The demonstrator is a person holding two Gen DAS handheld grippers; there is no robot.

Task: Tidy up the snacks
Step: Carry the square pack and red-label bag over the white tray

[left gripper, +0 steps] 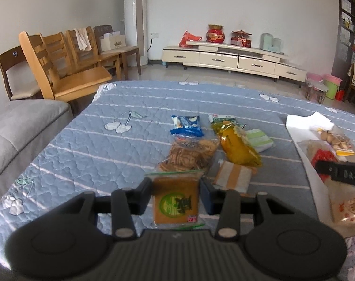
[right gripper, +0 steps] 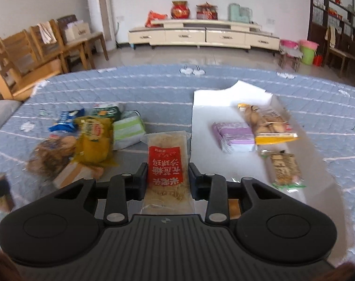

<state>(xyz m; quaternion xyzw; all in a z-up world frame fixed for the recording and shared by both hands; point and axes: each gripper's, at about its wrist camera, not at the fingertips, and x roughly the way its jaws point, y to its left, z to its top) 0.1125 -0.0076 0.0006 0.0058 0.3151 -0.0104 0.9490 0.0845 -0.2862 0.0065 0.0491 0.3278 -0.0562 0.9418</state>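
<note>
My left gripper is shut on an orange-brown snack packet with a green round mark, held over the blue quilted cover. Just beyond it lies a pile: a cookie bag, a blue packet, a yellow bag, a green-white packet and an orange-striped packet. My right gripper is shut on a red-labelled packet of straw-coloured strands, at the left edge of a white box. In the box lie a purple packet, a pastry pack and a small brown packet.
The blue quilted cover spans the whole work surface. A grey sofa adjoins it on the left, with wooden chairs behind. A low cream cabinet stands along the far wall. Plastic buckets sit on the floor at the far right.
</note>
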